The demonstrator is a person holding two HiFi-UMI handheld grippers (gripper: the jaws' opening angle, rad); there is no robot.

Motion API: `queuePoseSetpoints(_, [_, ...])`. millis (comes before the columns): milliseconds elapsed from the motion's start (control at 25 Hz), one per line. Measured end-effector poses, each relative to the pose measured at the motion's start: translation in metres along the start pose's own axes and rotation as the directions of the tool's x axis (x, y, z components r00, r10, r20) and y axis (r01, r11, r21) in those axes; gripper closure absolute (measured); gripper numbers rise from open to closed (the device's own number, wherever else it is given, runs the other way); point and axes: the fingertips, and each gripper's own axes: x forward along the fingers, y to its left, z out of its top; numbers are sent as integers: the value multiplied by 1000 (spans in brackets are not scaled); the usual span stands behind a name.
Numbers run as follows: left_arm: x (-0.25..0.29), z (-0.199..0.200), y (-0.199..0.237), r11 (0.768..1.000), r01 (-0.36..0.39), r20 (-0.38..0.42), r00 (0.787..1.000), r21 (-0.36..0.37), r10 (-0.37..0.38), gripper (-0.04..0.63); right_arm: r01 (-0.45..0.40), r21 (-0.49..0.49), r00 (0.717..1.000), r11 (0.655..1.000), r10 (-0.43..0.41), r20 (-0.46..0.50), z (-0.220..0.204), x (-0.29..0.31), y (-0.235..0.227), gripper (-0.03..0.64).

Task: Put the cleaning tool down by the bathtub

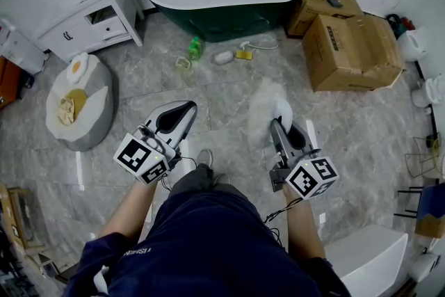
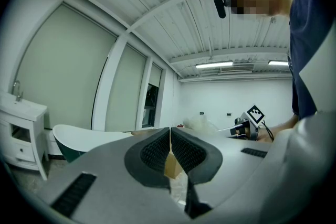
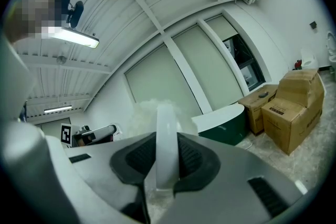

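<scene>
The cleaning tool (image 1: 266, 98) is a fluffy white duster on a flat white handle (image 3: 167, 136). My right gripper (image 1: 279, 124) is shut on that handle, and the fluffy head sticks out ahead of the jaws, above the grey tiled floor. The bathtub (image 1: 224, 19), dark green outside and white inside, stands at the far side of the room, well ahead of both grippers; it also shows as the bathtub (image 3: 227, 121) beyond the duster. My left gripper (image 1: 179, 112) is held level beside my left knee, its pads (image 2: 157, 152) closed together with nothing between them.
A green bottle (image 1: 195, 47), a white object (image 1: 224, 57) and a yellow item (image 1: 243, 54) lie on the floor in front of the tub. Cardboard boxes (image 1: 351, 52) stand at the right, a white vanity (image 1: 90, 10) at the left, an egg-shaped cushion (image 1: 80, 101) nearer left.
</scene>
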Motion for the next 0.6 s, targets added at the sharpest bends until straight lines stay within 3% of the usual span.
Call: queuePoseSetpoints(600, [45, 0, 38, 1000, 16, 17, 1000, -12, -16, 561, 23, -9, 1000, 1000, -23, -4, 18, 39, -33, 523])
